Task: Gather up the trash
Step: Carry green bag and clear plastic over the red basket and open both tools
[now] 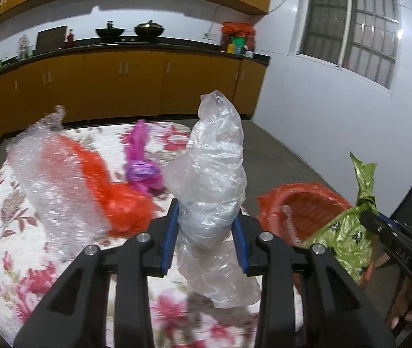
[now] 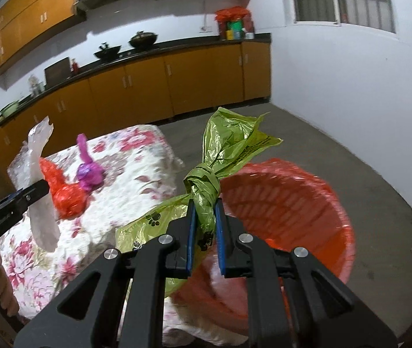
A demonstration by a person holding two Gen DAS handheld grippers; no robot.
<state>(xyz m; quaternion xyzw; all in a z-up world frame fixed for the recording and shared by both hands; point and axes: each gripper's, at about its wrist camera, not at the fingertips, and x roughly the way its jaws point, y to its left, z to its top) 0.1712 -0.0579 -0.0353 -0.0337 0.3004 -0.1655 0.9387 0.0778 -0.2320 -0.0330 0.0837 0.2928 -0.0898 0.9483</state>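
Kitchen setting: orange cabinets (image 1: 124, 84) run below a dark counter carrying two black woks (image 1: 110, 31), with a barred window (image 1: 351, 26) in the white wall to the right. Nearer the cameras, a surface covered by a floral cloth (image 1: 0, 211) holds loose trash. Lying on it are a sheet of bubble wrap (image 1: 49, 179), a knotted red bag (image 1: 119, 200) just beside that wrap, and a knotted purple bag (image 1: 142, 168) behind the red one. Beside the surface's right edge stands a red basket (image 2: 293, 203) lined with red plastic, its mouth open. Left gripper (image 1: 207, 232): both blue pads are clamped on a crumpled clear plastic bag (image 1: 214, 156), which stands up above the jaws and hangs below them, held clear of the cloth. Right gripper (image 2: 206, 226): jaws nearly together and clamped on the neck of a green bag (image 2: 229, 142) printed with black paw marks, just under its knot; the bag's body hangs at the basket's near rim, over the edge of the surface. In the right wrist view the left gripper shows at the left edge with the clear bag in it. Both views are slightly motion-blurred.
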